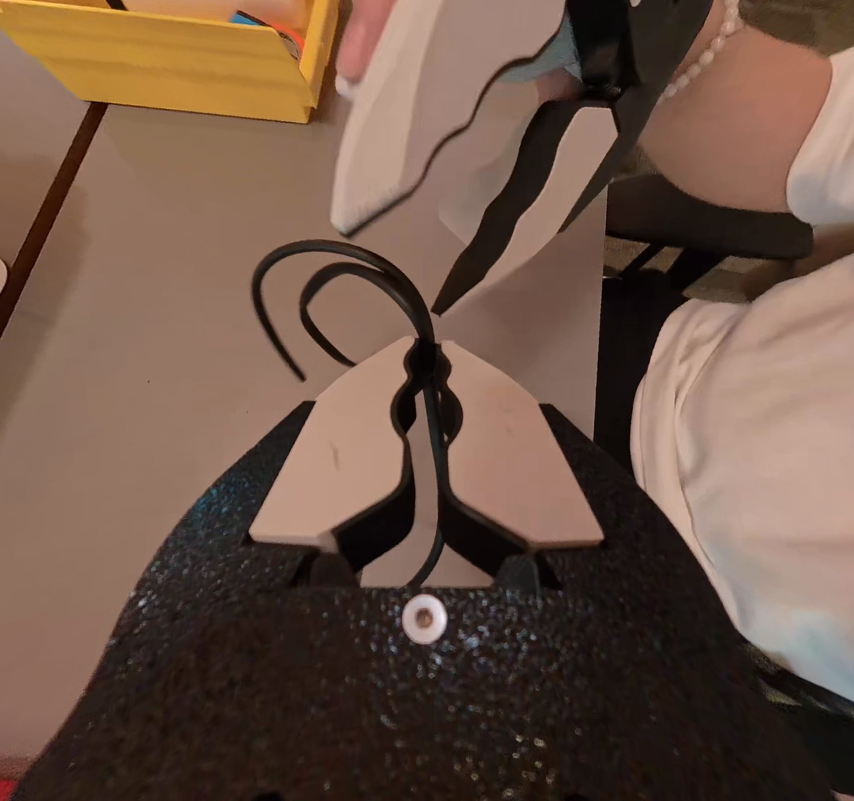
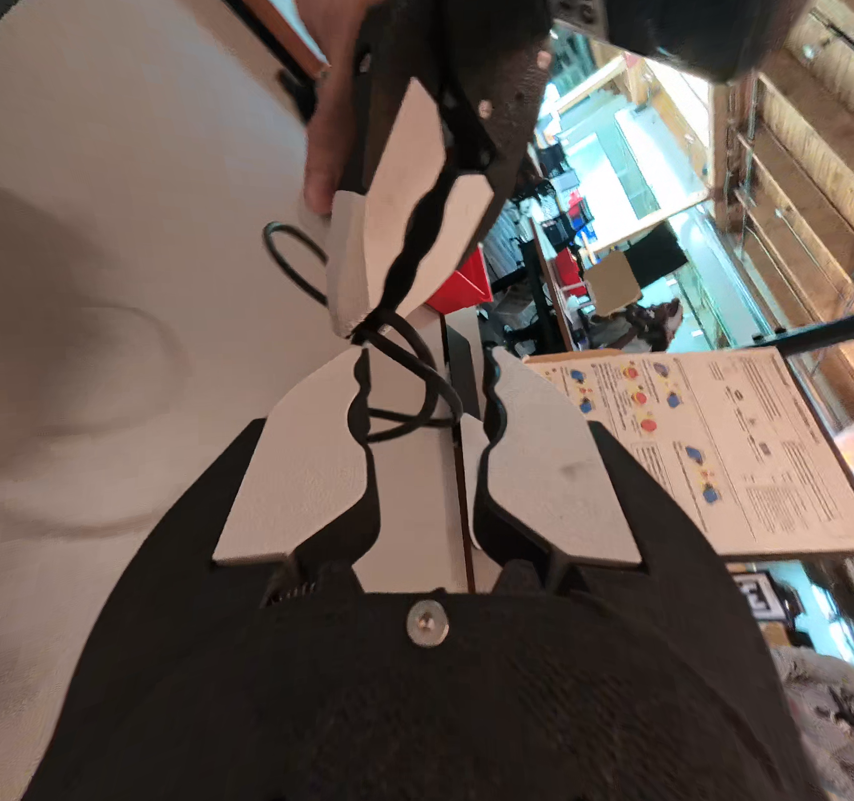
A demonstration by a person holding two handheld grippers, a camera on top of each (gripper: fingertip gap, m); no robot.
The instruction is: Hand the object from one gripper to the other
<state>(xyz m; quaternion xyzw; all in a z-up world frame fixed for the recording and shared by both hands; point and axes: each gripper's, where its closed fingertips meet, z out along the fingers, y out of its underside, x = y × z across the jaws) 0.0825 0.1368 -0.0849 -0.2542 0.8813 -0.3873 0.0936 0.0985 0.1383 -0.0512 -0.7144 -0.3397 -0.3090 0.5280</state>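
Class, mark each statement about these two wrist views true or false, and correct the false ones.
1. The left hand-held gripper is shut on the black cable. True.
2. The right hand-held gripper is clamped on the cable. False: its jaws stand open, with the cable's loops showing between them.
3. A yellow box sits on the table beyond the left hand-held gripper. True.
4. The cable lies flat on the table. False: it is held up in the left hand-held gripper's tips, its loops arching free.
5. A printed sheet shows in the right wrist view. True.
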